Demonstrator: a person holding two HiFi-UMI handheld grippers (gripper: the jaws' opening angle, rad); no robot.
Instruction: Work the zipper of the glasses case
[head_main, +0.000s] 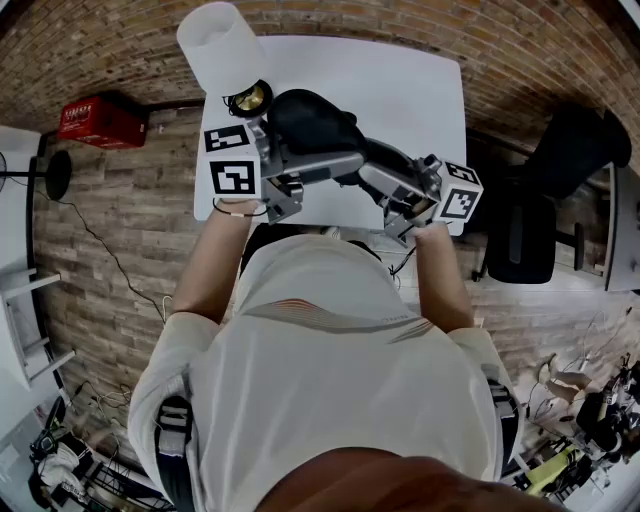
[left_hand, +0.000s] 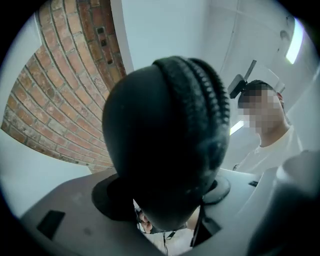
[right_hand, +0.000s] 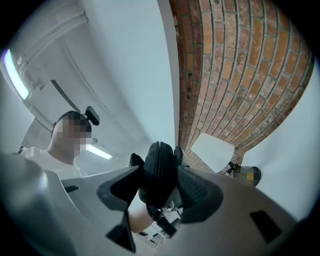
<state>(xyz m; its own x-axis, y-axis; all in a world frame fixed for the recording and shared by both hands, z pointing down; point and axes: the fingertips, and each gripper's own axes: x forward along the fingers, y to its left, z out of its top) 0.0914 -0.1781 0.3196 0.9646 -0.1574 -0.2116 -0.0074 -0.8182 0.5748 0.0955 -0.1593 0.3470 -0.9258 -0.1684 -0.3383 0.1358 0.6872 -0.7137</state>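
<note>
The black glasses case (head_main: 310, 120) is held up over the white table (head_main: 400, 80), between my two grippers. My right gripper (head_main: 362, 158) is shut on one narrow end of it. In the right gripper view the case (right_hand: 159, 170) is pinched edge-on between both pads, and the zipper pull (right_hand: 160, 220) hangs below them. My left gripper (head_main: 285, 150) comes in from the left with its jaws spread wide. In the left gripper view the case (left_hand: 165, 140) fills the gap, its zipper track (left_hand: 200, 100) running over the top. I see no pad pressing on it.
A white lampshade (head_main: 225, 45) and a brass-coloured round object (head_main: 250, 98) stand at the table's far left corner. A red box (head_main: 100, 120) lies on the floor to the left. A black chair (head_main: 560, 190) stands to the right.
</note>
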